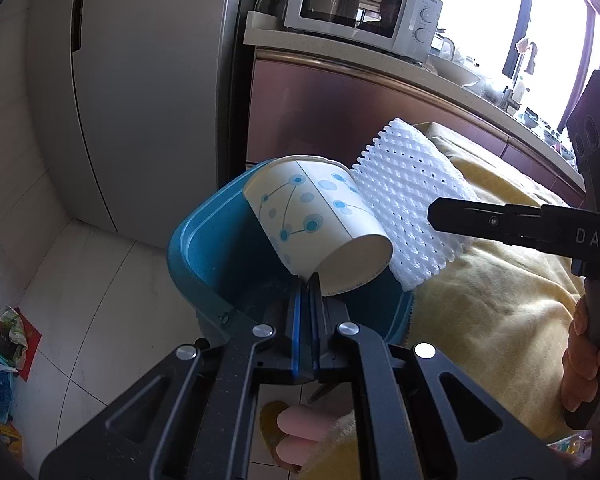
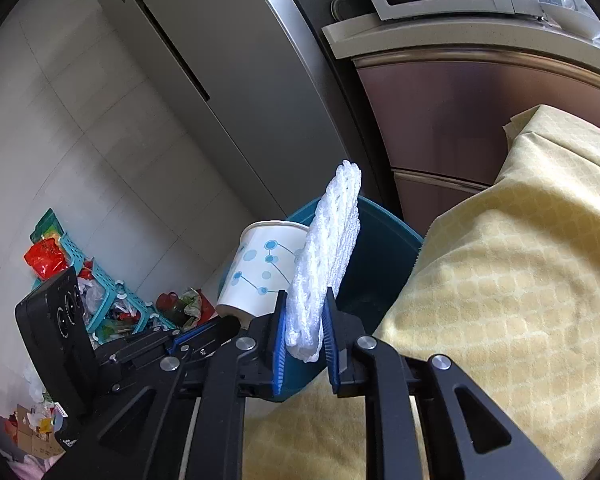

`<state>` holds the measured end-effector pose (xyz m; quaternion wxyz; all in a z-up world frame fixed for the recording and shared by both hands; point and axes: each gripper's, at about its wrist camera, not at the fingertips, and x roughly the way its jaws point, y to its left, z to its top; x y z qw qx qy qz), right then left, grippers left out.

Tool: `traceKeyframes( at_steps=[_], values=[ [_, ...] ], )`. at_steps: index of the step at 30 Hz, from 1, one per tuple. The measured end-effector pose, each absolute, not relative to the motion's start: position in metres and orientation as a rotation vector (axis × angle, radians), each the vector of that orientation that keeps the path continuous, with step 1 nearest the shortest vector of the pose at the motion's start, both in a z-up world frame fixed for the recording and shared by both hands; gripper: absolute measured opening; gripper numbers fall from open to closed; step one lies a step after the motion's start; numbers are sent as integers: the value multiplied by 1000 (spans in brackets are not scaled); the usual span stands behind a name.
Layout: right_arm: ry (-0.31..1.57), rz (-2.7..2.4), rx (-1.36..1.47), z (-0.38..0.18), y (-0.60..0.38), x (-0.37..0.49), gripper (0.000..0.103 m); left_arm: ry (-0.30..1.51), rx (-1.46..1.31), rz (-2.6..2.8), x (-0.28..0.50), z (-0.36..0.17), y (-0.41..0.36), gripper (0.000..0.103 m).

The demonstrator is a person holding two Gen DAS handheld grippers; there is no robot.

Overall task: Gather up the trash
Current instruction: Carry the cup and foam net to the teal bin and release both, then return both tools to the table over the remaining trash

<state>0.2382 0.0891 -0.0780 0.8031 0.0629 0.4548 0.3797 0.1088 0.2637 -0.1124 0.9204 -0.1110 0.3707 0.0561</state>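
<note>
We hold the left tool [image 1: 309, 284] with its blue-padded fingers pressed nearly together, pinching the rim of a white paper cup printed with blue dots and lines [image 1: 316, 216]. The cup lies tilted on its side above the open mouth of a teal plastic bin [image 1: 204, 240], its bottom pointing away from us.

Our right tool [image 2: 306, 320] stands a little apart at the jaws, with a white foam mesh fruit sleeve [image 2: 328, 256] upright between its blue pads [image 2: 279, 344]. We cannot tell whether the pads press on the mesh or merely flank it. The sleeve sits just beside the cup, touching its side, also over the bin.

The bin stands on the pale tiled floor [image 1: 60, 240], its right rim against a surface draped in a yellow patterned cloth [image 2: 500, 280]. Behind it rise a grey refrigerator [image 1: 148, 80] and a reddish-brown cabinet [image 1: 340, 100] carrying a white microwave oven [image 1: 360, 4]. The floor left of the bin lies open up to a heap of colourful clutter [image 2: 100, 300].
</note>
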Motion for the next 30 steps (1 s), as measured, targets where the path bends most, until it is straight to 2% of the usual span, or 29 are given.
traceKeyframes(
  at_steps=[4,7,15,21,23,26,30],
  values=[
    [999,791,128,-83,97,244,30,792,-250,125,123,-122,265,5],
    [991,784,133,-83,96,244,35,808,-258,130,133,-131,265,8],
    [968,786,153,-82,81,240,36,783,-257,128,130,-130,255,13],
    [891,790,139,-62,49,216,36,696,-218,80,107,-105,232,28],
    [847,778,126,-52,33,204,39,664,-201,44,101,-92,218,37],
    [788,745,113,-38,8,187,43,624,-177,-30,95,-75,196,45],
    [722,671,115,-23,-31,166,44,593,-142,-155,96,-60,159,49]
  ],
)
